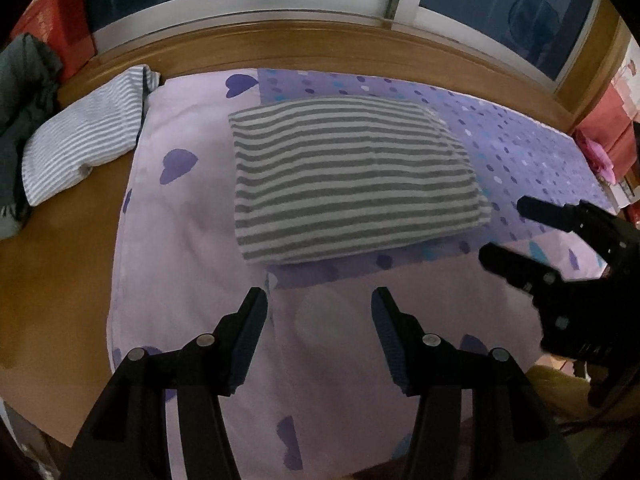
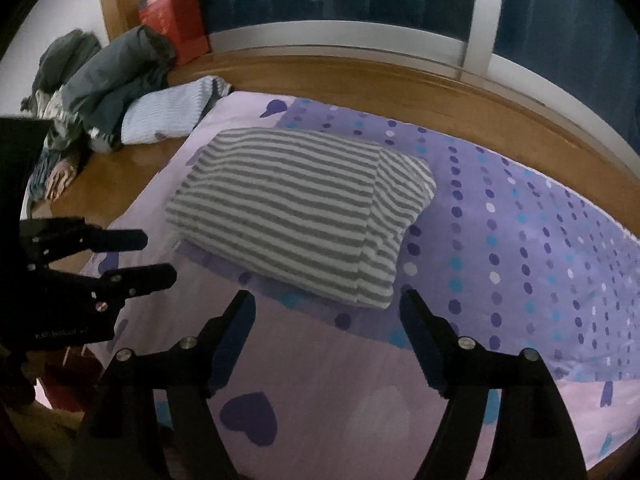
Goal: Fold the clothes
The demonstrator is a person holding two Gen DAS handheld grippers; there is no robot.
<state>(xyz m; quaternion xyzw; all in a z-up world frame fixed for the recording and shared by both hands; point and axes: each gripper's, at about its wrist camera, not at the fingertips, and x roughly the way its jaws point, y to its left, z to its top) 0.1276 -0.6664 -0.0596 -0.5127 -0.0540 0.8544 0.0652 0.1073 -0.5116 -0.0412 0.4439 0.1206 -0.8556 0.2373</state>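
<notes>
A grey and white striped garment [image 1: 352,176] [image 2: 296,212] lies folded into a thick rectangle on a lilac bedsheet [image 1: 192,240] [image 2: 320,380] with purple hearts and a dotted purple panel. My left gripper [image 1: 320,300] hovers open just short of the garment's near edge, nothing between its fingers; it also shows at the left edge of the right wrist view [image 2: 160,256]. My right gripper [image 2: 328,300] stands open near the garment's near right corner, empty, and appears at the right of the left wrist view [image 1: 508,228].
A blue and white striped cloth [image 1: 88,136] [image 2: 168,116] and a heap of dark clothes [image 1: 24,120] [image 2: 108,84] lie on the wooden platform [image 1: 60,280] to the left. A wooden ledge [image 1: 320,48] and window run behind. Red boxes [image 2: 176,24] stand in the corner.
</notes>
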